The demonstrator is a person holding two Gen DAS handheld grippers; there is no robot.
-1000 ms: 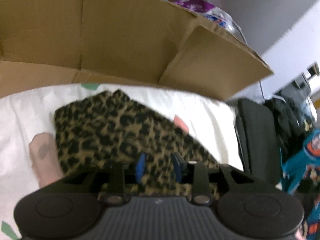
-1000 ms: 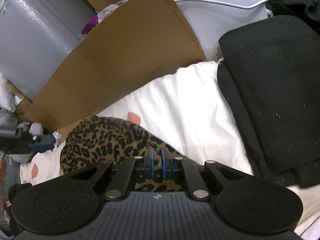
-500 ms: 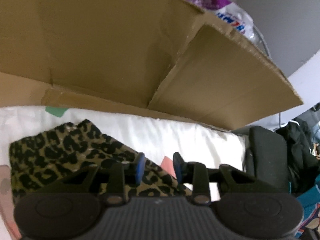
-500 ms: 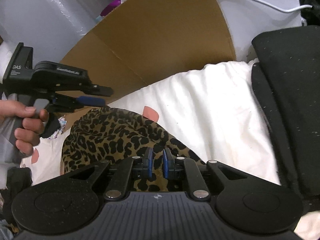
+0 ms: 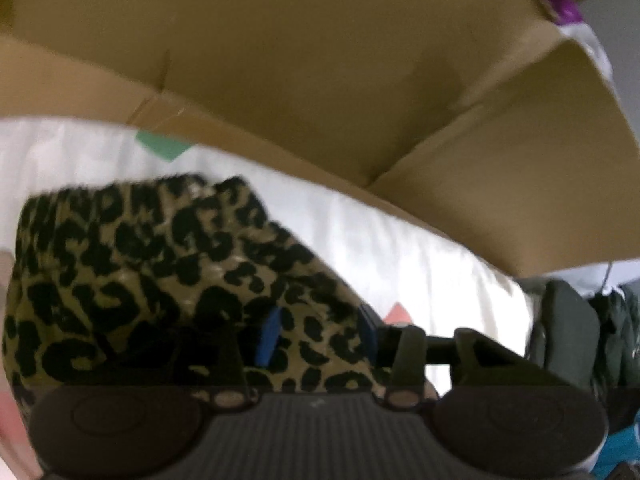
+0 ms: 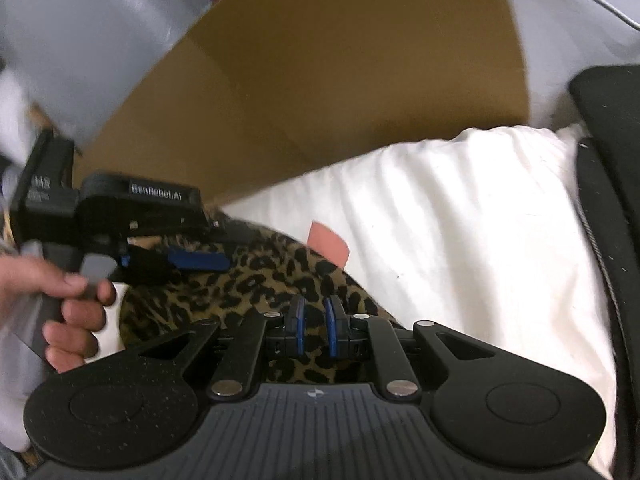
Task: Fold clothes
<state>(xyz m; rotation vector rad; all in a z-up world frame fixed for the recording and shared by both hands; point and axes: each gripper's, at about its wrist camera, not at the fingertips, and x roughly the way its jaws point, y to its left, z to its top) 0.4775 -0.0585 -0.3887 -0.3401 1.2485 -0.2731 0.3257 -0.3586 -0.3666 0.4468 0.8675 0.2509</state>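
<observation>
A leopard-print garment [image 5: 160, 272] lies bunched on the white bedsheet [image 5: 400, 248]; it also shows in the right wrist view [image 6: 256, 280]. My left gripper [image 5: 318, 334] is open, its blue pads spread just above the garment's near edge. In the right wrist view the left gripper [image 6: 200, 260] hovers over the garment's left side, held by a hand. My right gripper [image 6: 314, 326] has its blue pads a small gap apart, open, low over the garment's near edge, holding nothing.
A large brown cardboard box [image 5: 320, 80] stands along the far side of the bed, also in the right wrist view [image 6: 340, 80]. A black cushion [image 6: 608, 200] lies at the right. A dark chair and clothes [image 5: 580, 340] are at the right.
My left gripper has come down and nearer the garment, and its view is blurred. My right gripper's pads have opened slightly and it has moved closer to the garment.
</observation>
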